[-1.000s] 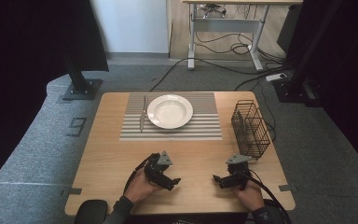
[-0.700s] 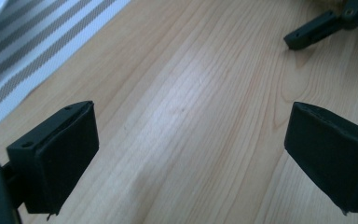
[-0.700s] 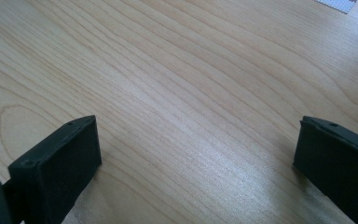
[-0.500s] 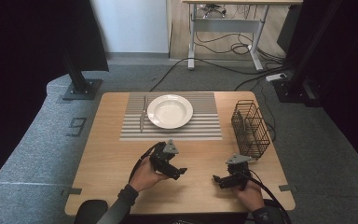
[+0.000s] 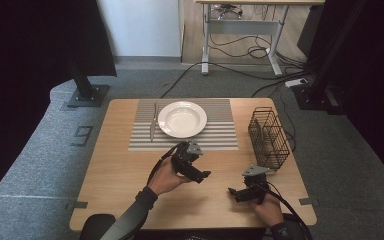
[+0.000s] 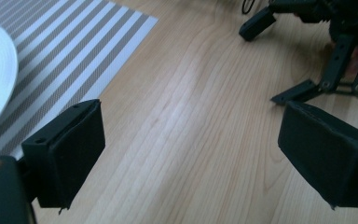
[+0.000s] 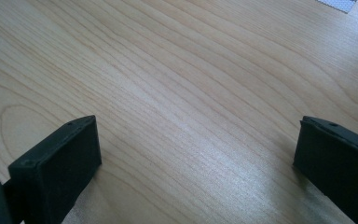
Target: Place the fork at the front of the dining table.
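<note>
My left gripper (image 5: 198, 169) hangs above the middle of the wooden table (image 5: 115, 175), just in front of the striped placemat (image 5: 220, 136). Its jaws stand wide apart and have just been closing slightly; between them is nothing but bare wood in the left gripper view (image 6: 193, 158). My right gripper (image 5: 235, 192) rests low near the front right of the table, pointing left. It is open, with bare wood between its pads (image 7: 196, 158). The left gripper view also catches the right gripper (image 6: 335, 51) farther off.
A white plate (image 5: 182, 119) sits on the placemat with a piece of cutlery (image 5: 153, 122) to its left. A black wire basket (image 5: 268, 137) stands at the right edge of the table. Cables trail from both grippers toward the front edge.
My left gripper has lifted off the table and moved away from the front edge, toward the placemat. The right hand and gripper have stayed where they were.
</note>
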Motion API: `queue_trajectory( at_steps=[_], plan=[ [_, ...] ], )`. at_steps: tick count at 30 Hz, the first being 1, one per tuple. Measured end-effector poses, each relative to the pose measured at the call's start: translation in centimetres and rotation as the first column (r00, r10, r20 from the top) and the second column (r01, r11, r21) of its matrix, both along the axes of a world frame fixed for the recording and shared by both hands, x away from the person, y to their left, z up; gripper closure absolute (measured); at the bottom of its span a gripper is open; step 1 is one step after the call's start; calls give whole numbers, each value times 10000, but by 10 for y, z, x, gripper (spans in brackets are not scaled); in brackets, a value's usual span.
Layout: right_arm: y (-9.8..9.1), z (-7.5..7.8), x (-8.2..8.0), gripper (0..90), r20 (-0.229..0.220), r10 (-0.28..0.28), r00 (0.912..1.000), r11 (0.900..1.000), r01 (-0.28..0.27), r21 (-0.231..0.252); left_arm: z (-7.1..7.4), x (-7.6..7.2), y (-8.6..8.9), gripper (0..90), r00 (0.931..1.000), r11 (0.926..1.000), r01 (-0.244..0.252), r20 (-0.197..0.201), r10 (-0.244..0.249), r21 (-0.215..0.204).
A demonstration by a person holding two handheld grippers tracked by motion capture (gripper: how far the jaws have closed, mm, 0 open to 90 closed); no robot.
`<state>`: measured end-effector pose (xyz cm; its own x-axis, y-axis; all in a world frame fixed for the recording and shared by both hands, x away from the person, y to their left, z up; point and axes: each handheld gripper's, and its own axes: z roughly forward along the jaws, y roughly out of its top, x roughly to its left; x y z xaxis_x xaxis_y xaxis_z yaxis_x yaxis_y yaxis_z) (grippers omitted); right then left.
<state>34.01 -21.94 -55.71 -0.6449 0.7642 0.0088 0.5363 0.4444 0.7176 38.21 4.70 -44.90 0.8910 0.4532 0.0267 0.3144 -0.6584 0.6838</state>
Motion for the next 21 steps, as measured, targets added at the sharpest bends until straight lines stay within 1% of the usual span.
queue_trajectory(
  at_steps=[1,2,3,5,7,8,11,13,15,16,18,20,21],
  plan=[
    [0,0,0,0,-11,13,10000,10000,-13,-8,4,2,-6,83,10000,9999,86,33,-86,54],
    [0,0,0,0,-11,13,10000,10000,-13,-8,4,2,-6,86,10000,9999,86,33,-86,54],
    [0,0,0,0,-10,18,10000,10000,-18,-12,8,5,-11,91,9999,9999,100,90,-100,79],
    [0,0,0,0,-1,20,10000,10000,-20,-15,10,6,-13,98,9999,9999,141,76,-141,78],
    [0,0,0,0,17,23,10000,10000,-23,-24,16,10,-21,111,9998,9997,212,48,-212,100],
    [0,0,0,0,21,10,10000,10000,-10,-15,16,10,-21,116,9998,9997,212,48,-212,100],
    [0,0,0,0,9,26,10000,10000,-26,-19,21,14,-29,127,9997,9997,239,77,-240,63],
    [0,0,0,0,15,16,10000,10000,-16,-16,25,16,-35,135,9994,9994,324,103,-325,121],
    [0,0,0,0,10,6,10000,10000,-6,-2,30,19,-42,140,9993,9993,363,124,-363,44],
    [0,0,0,0,10,6,10000,10000,-6,-2,30,19,-42,141,9993,9993,363,124,-363,44],
    [0,0,0,0,11,19,10000,10000,-19,-16,33,21,-48,141,9992,9992,391,125,-391,14],
    [0,0,0,0,23,18,10000,10000,-18,-10,37,24,-53,143,9990,9991,409,150,-410,85],
    [0,0,0,0,26,18,10000,10000,-18,-10,38,25,-55,144,9990,9991,424,144,-424,37]
  ],
)
